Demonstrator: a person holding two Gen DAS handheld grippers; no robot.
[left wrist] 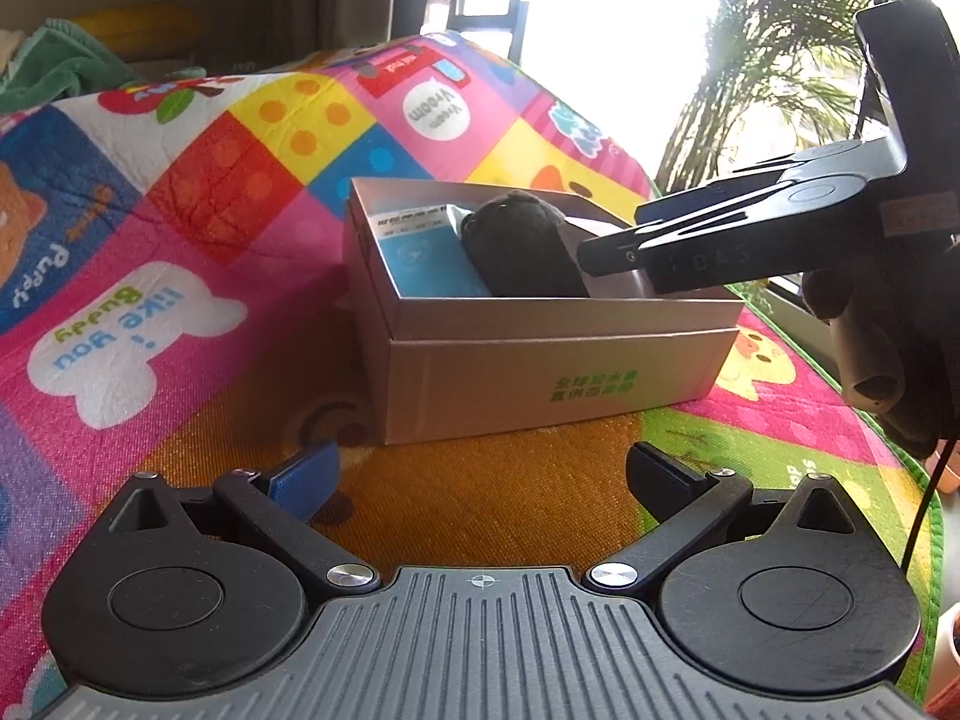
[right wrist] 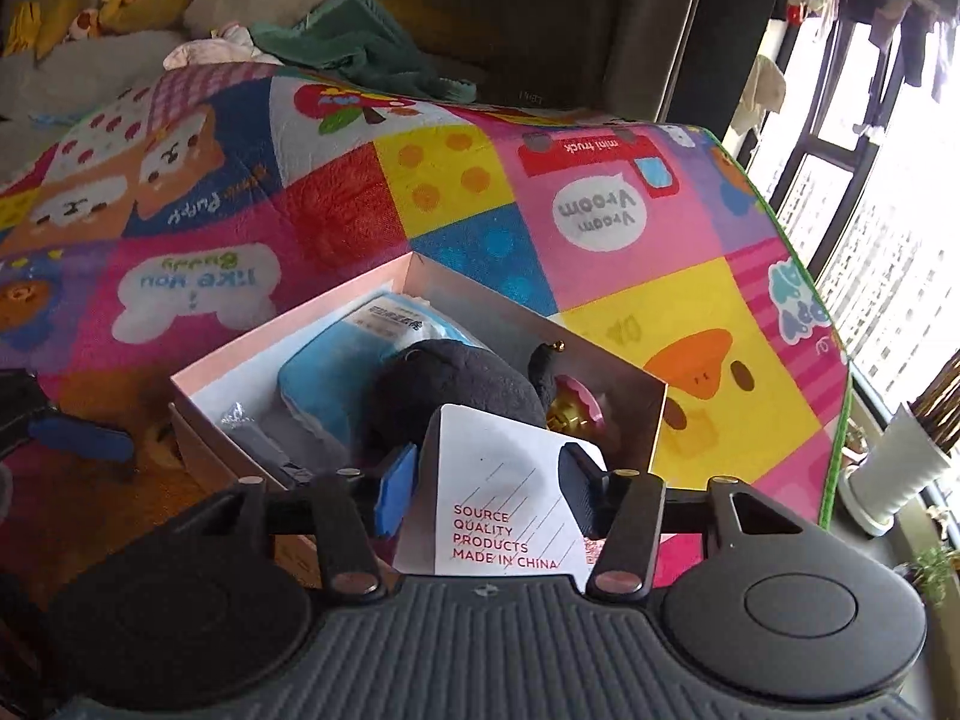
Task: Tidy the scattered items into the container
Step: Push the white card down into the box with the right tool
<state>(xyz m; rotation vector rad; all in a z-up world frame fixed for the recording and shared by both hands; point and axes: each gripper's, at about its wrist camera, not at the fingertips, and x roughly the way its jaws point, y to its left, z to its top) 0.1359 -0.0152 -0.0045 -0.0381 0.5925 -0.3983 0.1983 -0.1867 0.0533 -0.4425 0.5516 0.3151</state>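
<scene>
Showing only from the right wrist: white card (right wrist: 498, 504) between right gripper (right wrist: 489, 483) pads.

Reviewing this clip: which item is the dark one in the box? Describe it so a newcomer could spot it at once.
On the colourful play mat stands an open cardboard box. Inside, between a blue packet on one side and a pink-and-gold trinket on the other, lies a plush toy. It alone is black, soft and fuzzy; its neighbours are bright and smooth.

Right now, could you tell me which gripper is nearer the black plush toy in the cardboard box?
Right. The right gripper reaches over the cardboard box beside the black plush toy; the left gripper waits outside it.
</scene>
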